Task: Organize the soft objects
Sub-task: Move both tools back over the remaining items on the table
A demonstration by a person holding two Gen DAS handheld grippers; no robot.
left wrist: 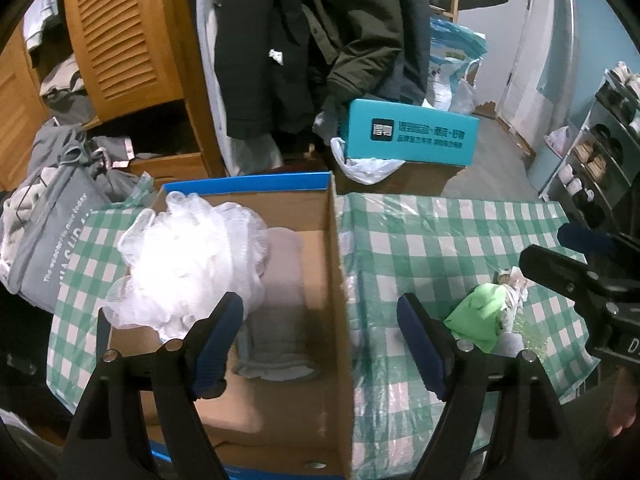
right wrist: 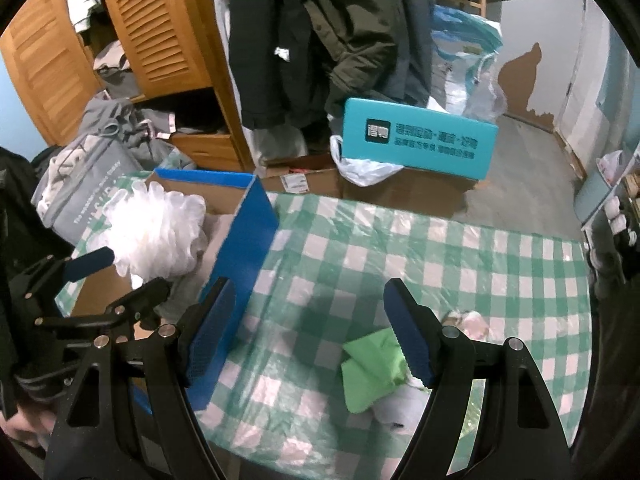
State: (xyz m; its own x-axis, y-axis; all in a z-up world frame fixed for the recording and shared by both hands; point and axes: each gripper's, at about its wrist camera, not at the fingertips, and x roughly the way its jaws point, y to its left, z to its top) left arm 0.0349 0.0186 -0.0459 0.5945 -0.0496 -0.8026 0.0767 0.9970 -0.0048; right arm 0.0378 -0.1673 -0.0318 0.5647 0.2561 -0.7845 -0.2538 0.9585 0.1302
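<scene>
Both hand-held grippers, left [left wrist: 320, 344] and right [right wrist: 310, 332], gape wide, empty; limp, light green cloth [right wrist: 374, 368] suits pinching its raised fold.

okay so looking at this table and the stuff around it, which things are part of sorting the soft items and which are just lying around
Part of the job:
- cardboard box
- white mesh pouf in the box
- grey cloth in the box
- green cloth on the checked tablecloth
- left claw and right claw, both open

Just lying about:
- teal box
- hanging coats
- grey bag
- shoe rack
</scene>
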